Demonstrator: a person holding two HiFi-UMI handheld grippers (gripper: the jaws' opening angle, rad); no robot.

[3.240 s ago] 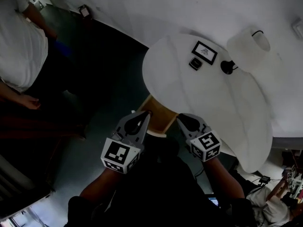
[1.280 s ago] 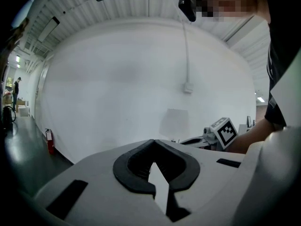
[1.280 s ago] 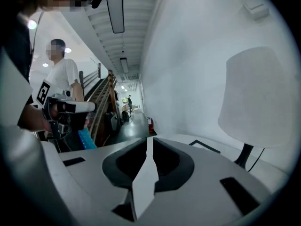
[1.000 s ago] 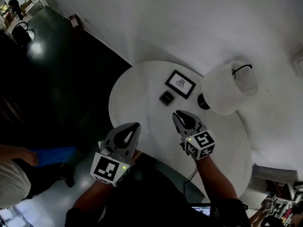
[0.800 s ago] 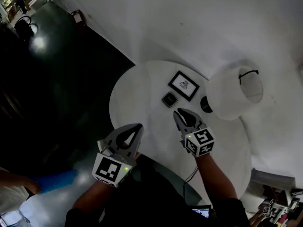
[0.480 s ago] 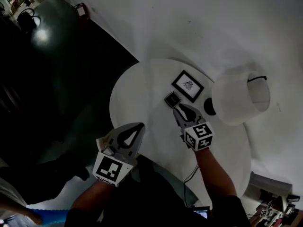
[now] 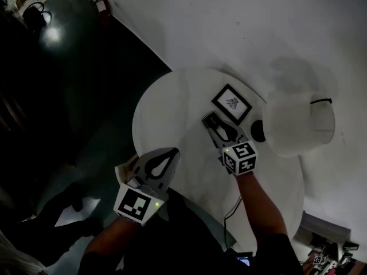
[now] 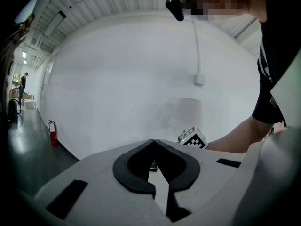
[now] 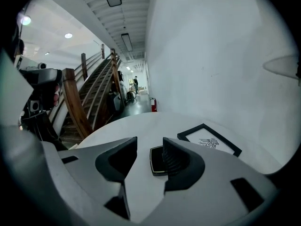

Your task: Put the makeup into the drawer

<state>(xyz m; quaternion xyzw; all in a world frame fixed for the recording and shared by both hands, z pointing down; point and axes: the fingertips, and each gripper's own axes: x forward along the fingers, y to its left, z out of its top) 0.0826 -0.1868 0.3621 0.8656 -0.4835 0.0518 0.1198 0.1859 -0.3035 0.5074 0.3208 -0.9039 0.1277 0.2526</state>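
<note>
Compact [image 9: 156,161] on table [image 7: 166,125] — frame [image 7: 231,103] just behind-right; lamp [image 7: 298,126] further right.

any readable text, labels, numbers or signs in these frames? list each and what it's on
No readable text anywhere.
Picture frame: a small drawing, no legible words.
Marker cubes: black-and-white square patterns only, no characters.
Makeup compact: no print visible.
Fire extinguisher: label too small to read.
</note>
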